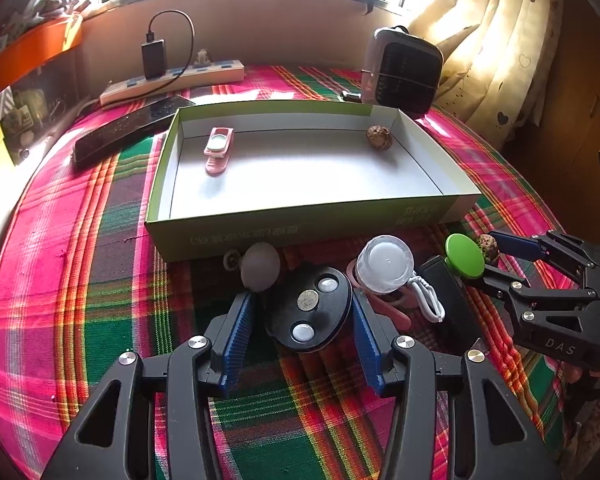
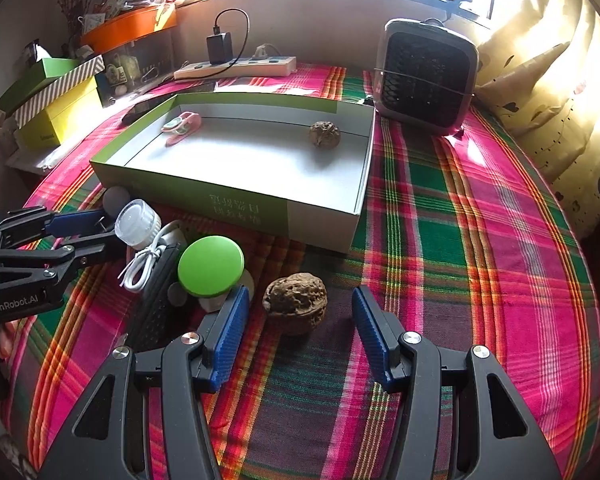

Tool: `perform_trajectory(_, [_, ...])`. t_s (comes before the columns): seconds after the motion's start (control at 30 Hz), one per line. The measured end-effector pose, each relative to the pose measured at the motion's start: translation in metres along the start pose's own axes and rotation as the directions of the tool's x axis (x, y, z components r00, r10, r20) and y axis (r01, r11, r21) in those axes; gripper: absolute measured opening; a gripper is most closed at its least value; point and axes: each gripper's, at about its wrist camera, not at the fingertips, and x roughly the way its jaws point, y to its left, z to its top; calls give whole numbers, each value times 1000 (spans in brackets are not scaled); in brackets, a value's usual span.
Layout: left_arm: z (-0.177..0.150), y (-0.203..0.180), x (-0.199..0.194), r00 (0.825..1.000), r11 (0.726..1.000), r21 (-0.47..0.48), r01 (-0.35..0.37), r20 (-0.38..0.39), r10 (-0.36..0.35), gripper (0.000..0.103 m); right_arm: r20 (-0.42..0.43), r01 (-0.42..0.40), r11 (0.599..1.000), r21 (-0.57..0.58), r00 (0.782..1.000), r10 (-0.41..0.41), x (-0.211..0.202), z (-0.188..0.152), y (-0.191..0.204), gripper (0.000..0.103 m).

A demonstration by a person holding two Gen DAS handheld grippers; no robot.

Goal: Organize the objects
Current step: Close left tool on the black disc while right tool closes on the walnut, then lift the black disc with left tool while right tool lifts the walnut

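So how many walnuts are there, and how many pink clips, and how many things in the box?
Walnuts: 2, one in the box, and one on the cloth between the right gripper fingers.
Pink clips in the box: 1.
Things in the box: 2.
Total walnuts and clips: 3.

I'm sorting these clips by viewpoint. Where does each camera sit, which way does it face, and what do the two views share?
Left wrist: sits on the left gripper, looking down and forward along its blue fingers at a black oval case; the right gripper shows at right.
Right wrist: sits on the right gripper, looking down and forward at a walnut between its open fingers; the left gripper shows at left.
Shared: the green box, green cap, plaid cloth.
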Motion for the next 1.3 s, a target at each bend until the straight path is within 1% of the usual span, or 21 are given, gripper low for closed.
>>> perform_trajectory(0.3, [0,1,-1,1000,1000,-4,6,5,-6,47,2,-11,1000,-1,1000,11,0,1,0,55])
perform_trajectory(0.4, [-1,1,-2,1000,1000,-3,-2,5,2,43,3,-13,1000,-4,1000,13,0,0,0,54])
perform_trajectory(0.53, [-1,4,-2,1000,1000,-7,-4,8,4,39,4,-17,1000,-5,1000,17,-1,0,1,47])
perform_trajectory(0.7, [-2,5,-3,1000,1000,-10,-1,9,1,39,2,-18,1000,-6,1000,18,0,-1,1,38])
perform_trajectory(0.73, [-2,4,-3,1000,1000,-9,-1,9,1,39,-3,-18,1000,-5,1000,18,0,-1,1,35])
perform_trajectory(0.83, [-2,4,-3,1000,1000,-8,-2,9,2,39,-6,-21,1000,-5,1000,21,1,-1,0,32])
perform_trajectory(1.3, [-3,4,-3,1000,1000,-7,-2,11,2,39,-6,-20,1000,-6,1000,20,1,-1,-1,32])
